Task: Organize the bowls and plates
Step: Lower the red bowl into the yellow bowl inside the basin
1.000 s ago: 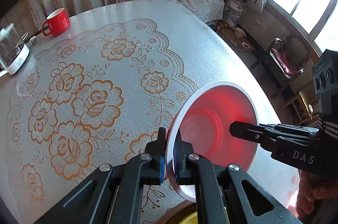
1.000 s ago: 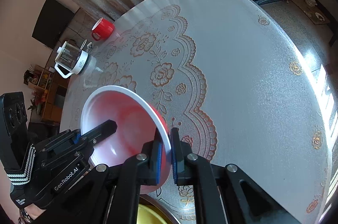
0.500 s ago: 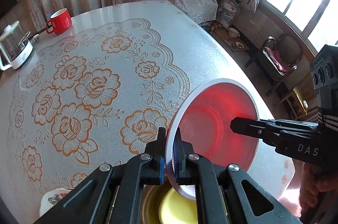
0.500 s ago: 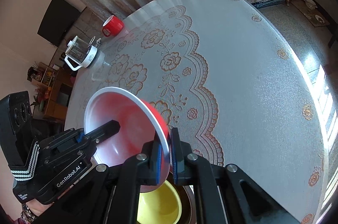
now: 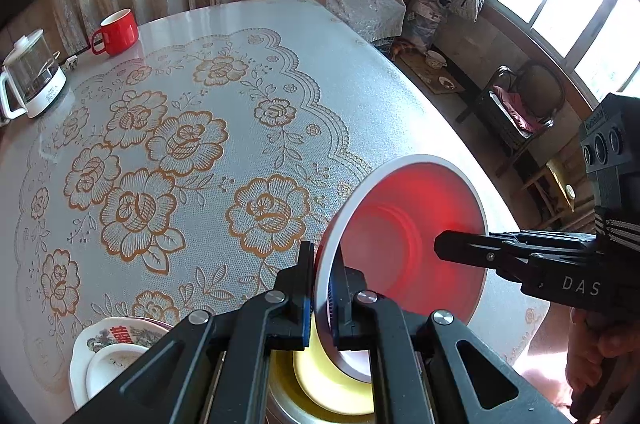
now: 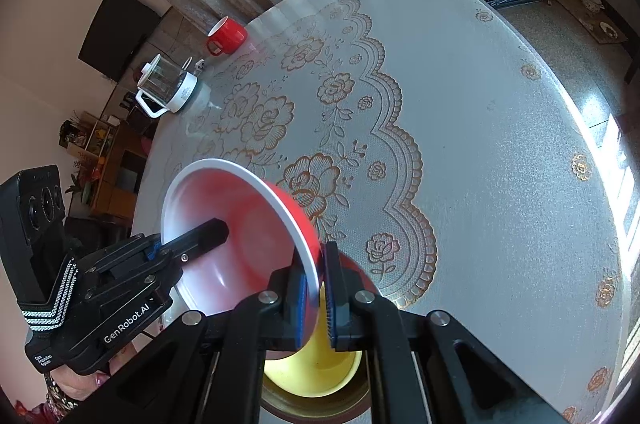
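Note:
A red bowl (image 5: 400,224) with a white inside hangs tilted above the table, held by its rim from two opposite sides. My left gripper (image 5: 323,266) is shut on the rim's near edge in the left wrist view. My right gripper (image 6: 321,264) is shut on the opposite edge of the bowl (image 6: 256,236). Each view shows the other gripper's inner finger (image 5: 452,248) (image 6: 208,230) reaching into the bowl. Directly below sits a yellow bowl (image 5: 332,384) (image 6: 316,372) nested in a metal bowl (image 6: 320,410). A patterned plate (image 5: 120,334) carrying a small white dish (image 5: 116,364) lies at lower left.
A floral tablecloth (image 5: 180,143) covers the round table. A red mug (image 5: 118,31) (image 6: 226,35) and a glass kettle (image 5: 32,79) (image 6: 166,87) stand at the far side. The table's edge (image 5: 460,127) curves along the right, with a chair (image 5: 528,103) beyond. A hand (image 5: 592,364) grips the right tool.
Both grippers have carried the red bowl back toward the near edge of the table. The yellow bowl, metal bowl and patterned plate have come into view beneath it.

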The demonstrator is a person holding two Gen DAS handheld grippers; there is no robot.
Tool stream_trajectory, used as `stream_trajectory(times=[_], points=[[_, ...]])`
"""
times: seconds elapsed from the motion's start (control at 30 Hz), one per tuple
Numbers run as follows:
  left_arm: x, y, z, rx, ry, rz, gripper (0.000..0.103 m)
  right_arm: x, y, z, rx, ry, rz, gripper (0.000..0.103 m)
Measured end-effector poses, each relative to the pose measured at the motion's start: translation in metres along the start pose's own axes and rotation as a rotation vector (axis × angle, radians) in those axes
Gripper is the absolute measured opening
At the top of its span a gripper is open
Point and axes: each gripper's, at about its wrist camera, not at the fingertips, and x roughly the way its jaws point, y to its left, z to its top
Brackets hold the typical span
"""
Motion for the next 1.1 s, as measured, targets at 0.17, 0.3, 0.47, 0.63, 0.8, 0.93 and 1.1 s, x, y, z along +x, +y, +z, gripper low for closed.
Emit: stream_trajectory(times=[0.17,0.3,0.47,0.63,0.8,0.93,1.1], points=[[0.005,0.001,-0.021,0.006,0.047,-0.015,0.006,0.003,0.002,-0.014,-0.011,0.046,-0.003,0.008],[0.017,0.001,-0.039,0.0,0.103,-0.035,0.007,0.011,0.002,-0.028,-0.019,0.101,-0.03,0.009],[0.034,0.0,-0.055,-0.004,0.157,-0.05,0.007,0.024,-0.007,-0.043,0.006,0.161,-0.052,0.009],[0.043,0.003,-0.063,-0.021,0.188,-0.059,0.008,0.034,-0.013,-0.051,0.029,0.189,-0.065,0.01],[0.049,0.008,-0.066,-0.038,0.204,-0.056,0.01,0.041,-0.012,-0.054,0.032,0.203,-0.071,0.01],[0.05,0.007,-0.067,-0.026,0.217,-0.058,0.011,0.042,-0.01,-0.053,0.018,0.209,-0.082,0.011],[0.046,0.007,-0.066,-0.024,0.214,-0.062,0.016,0.037,0.0,-0.052,-0.058,0.191,-0.134,0.02]])
